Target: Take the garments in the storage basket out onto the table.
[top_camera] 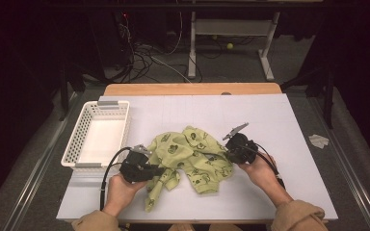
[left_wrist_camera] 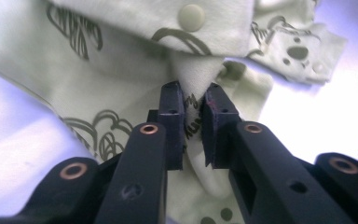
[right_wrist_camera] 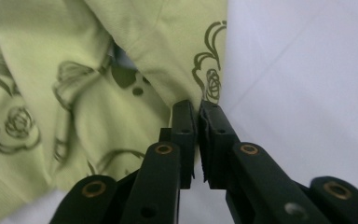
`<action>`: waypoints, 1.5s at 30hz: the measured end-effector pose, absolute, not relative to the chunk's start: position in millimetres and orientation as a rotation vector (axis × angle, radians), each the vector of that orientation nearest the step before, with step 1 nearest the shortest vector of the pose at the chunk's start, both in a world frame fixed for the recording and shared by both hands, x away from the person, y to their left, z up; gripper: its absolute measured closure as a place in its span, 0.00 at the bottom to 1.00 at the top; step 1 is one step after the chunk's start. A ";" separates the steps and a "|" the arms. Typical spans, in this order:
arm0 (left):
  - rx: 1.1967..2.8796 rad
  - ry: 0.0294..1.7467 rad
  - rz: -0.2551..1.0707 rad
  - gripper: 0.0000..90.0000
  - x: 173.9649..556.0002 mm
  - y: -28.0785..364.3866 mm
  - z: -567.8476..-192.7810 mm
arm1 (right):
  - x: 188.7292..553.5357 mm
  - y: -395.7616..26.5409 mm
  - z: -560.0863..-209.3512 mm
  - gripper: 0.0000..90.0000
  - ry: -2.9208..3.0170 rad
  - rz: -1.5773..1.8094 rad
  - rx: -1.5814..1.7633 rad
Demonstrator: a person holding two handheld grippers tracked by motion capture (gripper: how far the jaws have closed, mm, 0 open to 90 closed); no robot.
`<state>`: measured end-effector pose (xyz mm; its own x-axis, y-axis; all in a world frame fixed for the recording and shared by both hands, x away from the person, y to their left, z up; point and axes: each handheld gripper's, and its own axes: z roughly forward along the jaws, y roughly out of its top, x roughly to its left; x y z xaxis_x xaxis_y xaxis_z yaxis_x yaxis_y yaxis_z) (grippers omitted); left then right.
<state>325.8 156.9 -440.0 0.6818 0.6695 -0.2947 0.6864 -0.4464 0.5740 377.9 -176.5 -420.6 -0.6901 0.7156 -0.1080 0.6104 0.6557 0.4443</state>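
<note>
- Light green cotton garment w/ dark printed drawings (top_camera: pixel 191 156) lies crumpled near centre of the white table sheet (top_camera: pixel 279 125), a bit toward your edge.
- Its long axis runs roughly 10 to 4 o'clock in the high view; a narrow strip hangs off toward 7 o'clock, ending close to your left wrist.
- Your left gripper (top_camera: pixel 150 171) sits at the garment's 8 o'clock edge, pointing toward 3 o'clock. Left gripper view: pads clamped on a raised fold of the cloth (left_wrist_camera: pixel 193 119), fabric bunched between the jaws.
- A round pale snap button (left_wrist_camera: pixel 190 17) shows on the cloth above that fold.
- Your right gripper (top_camera: pixel 230 153) is at the garment's 3 o'clock edge, pointing toward 9 o'clock. Right gripper view: jaws nearly together, pinching a thin edge of the cloth (right_wrist_camera: pixel 199 122).
- White plastic lattice basket (top_camera: pixel 74 139) stands at 9 o'clock of the garment, just beside your left gripper, not touching the cloth.
</note>
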 end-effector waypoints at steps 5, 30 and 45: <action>2.196 1.043 -0.028 0.84 326.9 159.7 -440.0 | 388.2 -158.7 -408.2 0.85 2.572 0.617 1.070; 2.201 1.037 0.024 0.79 326.3 156.7 -437.9 | 400.5 -109.7 -441.7 0.96 2.685 0.505 1.021; 2.195 0.998 0.136 0.61 336.9 145.5 -405.1 | 370.7 -167.7 -415.4 0.96 2.618 0.644 1.039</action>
<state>336.9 145.5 -405.1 0.6962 0.6937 -0.1847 0.6186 -0.4492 0.6446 370.7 -167.7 -415.4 -0.7138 0.6971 -0.0683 0.5857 0.6475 0.4875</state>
